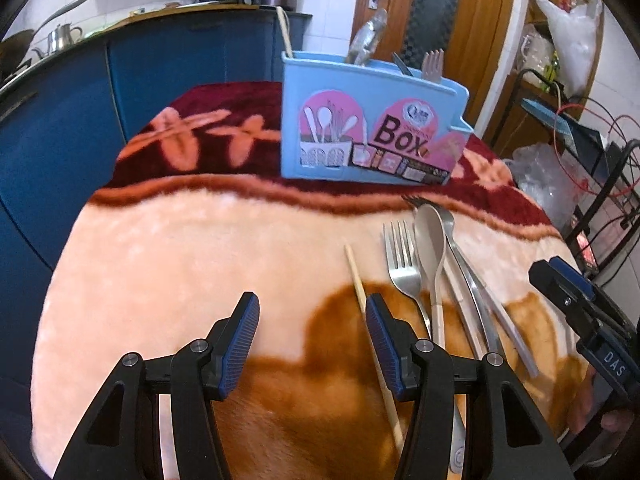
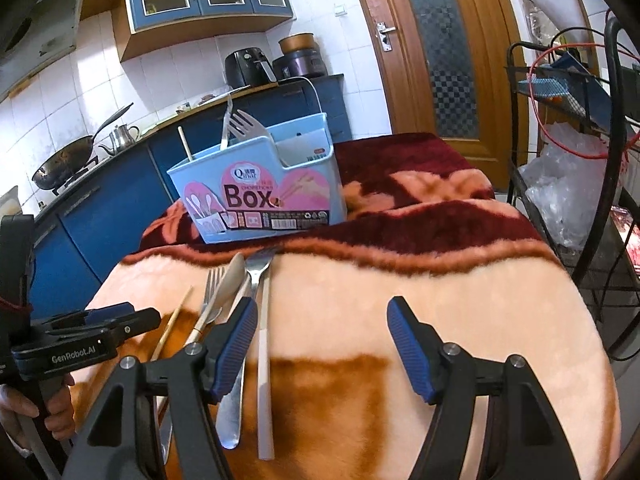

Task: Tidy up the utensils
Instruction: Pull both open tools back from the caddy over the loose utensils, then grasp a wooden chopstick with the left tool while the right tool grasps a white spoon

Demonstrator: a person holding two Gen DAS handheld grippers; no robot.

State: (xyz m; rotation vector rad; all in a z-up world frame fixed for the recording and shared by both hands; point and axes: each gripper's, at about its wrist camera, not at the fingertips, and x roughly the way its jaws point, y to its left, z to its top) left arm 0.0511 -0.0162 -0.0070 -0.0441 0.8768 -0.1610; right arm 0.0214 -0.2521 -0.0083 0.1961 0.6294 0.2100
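Note:
A light blue utensil box [image 1: 372,120] [image 2: 260,196] stands at the back of the blanket-covered table, with a spatula, a fork and a chopstick sticking out of it. In front of it lie a wooden chopstick [image 1: 358,280] [image 2: 172,324], a fork [image 1: 404,264] [image 2: 210,292], a spoon [image 1: 430,240] [image 2: 230,284] and a white-handled fork [image 2: 264,360]. My left gripper [image 1: 312,344] hovers open over the blanket, just left of the chopstick, nothing between its fingers. My right gripper [image 2: 322,350] is open too, its left finger [image 2: 236,348] over the utensil handles.
The table carries a peach, brown and dark red plush blanket [image 1: 180,260] [image 2: 440,280]. Blue kitchen cabinets [image 1: 60,128] stand to the left, with a wok [image 2: 64,160] on the stove. A black wire rack [image 2: 568,160] with cables and plastic bags stands at the right; a wooden door [image 2: 440,48] behind.

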